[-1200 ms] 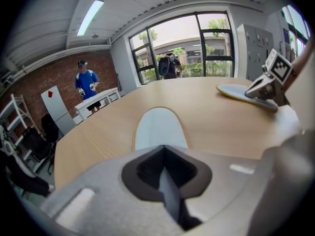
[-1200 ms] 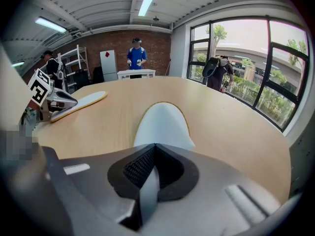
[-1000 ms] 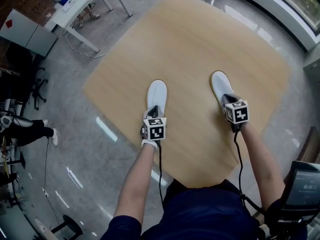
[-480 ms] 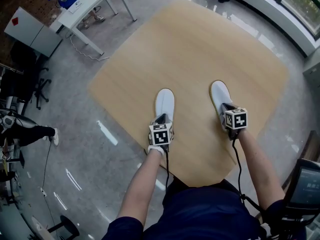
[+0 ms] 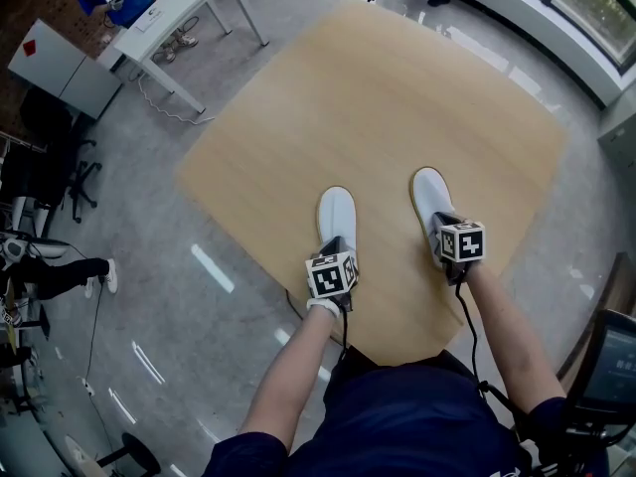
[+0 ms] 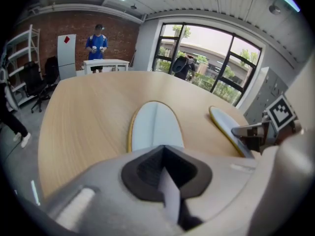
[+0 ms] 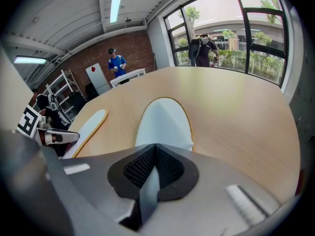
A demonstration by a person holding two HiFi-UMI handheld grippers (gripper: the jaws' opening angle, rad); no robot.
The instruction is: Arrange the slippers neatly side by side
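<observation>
The left hand-held gripper (image 5: 336, 247) pinched the heel of the left slipper (image 5: 337, 212), and the right hand-held gripper (image 5: 443, 229) pinched the heel of the right slipper (image 5: 428, 191). Both slippers lay low and centre on the worktop (image 5: 397, 87). They would best be slid together flat, with toes level and parallel.

From the head view we look steeply down from high above onto the whole wooden table (image 5: 397, 97). In the left gripper view and the right gripper view we sit low and very close. Each looks from just behind its own slipper, the left slipper (image 6: 155, 127) or the right slipper (image 7: 165, 122), across the tabletop toward the windows (image 6: 206, 58). All three share the table and both slippers — each gripper view catches the other slipper near its side edge.
</observation>
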